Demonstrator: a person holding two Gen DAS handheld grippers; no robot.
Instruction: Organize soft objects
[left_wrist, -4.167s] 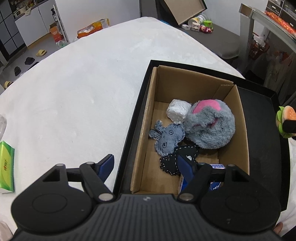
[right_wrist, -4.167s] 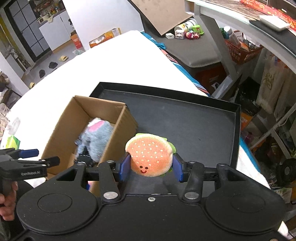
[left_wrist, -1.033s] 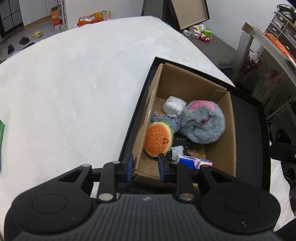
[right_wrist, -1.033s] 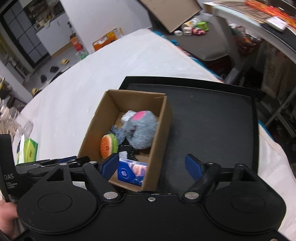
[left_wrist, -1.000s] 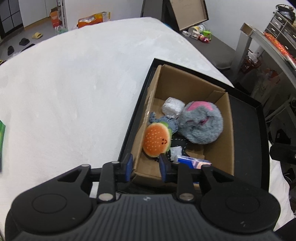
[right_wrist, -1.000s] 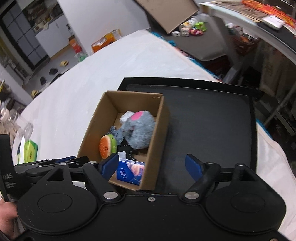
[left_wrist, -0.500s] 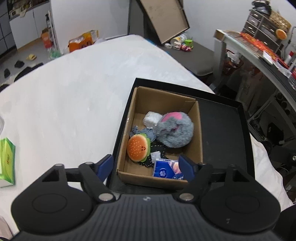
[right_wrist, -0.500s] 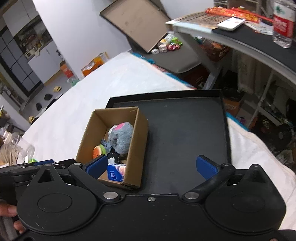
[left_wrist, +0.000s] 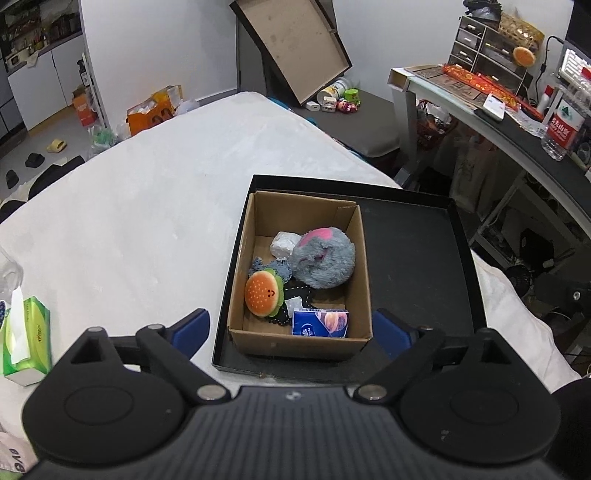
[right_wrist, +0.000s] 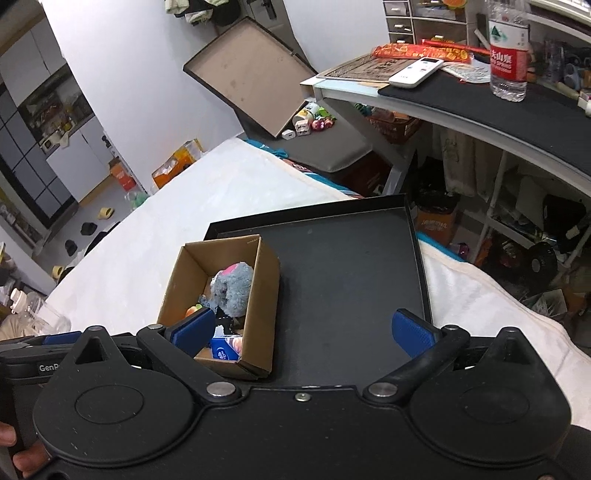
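Note:
An open cardboard box (left_wrist: 364, 258) stands in the left part of a black tray (left_wrist: 413, 258). In it lie an orange burger plush (left_wrist: 261, 293), a round grey and pink plush (left_wrist: 322, 258), a small blue-grey plush (left_wrist: 275, 266), a white wad (left_wrist: 284, 244) and a blue tissue pack (left_wrist: 320, 322). My left gripper (left_wrist: 291, 326) hovers above the box's near end. Its jaws are opening and nothing is between them. My right gripper (right_wrist: 303, 328) hangs open and empty over the tray (right_wrist: 351, 277), beside the box (right_wrist: 264, 288).
A white cover (left_wrist: 147, 203) spreads under the tray. At its near left lie a green tissue box (left_wrist: 22, 332) and a clear bottle (right_wrist: 37, 314). A desk (right_wrist: 480, 99) stands to the right. A hand (right_wrist: 22, 458) holds the left gripper.
The burger plush, earlier held in the right gripper, now lies in the box. Both grippers have drawn up and back from the box. The left jaws went from narrow to wide.

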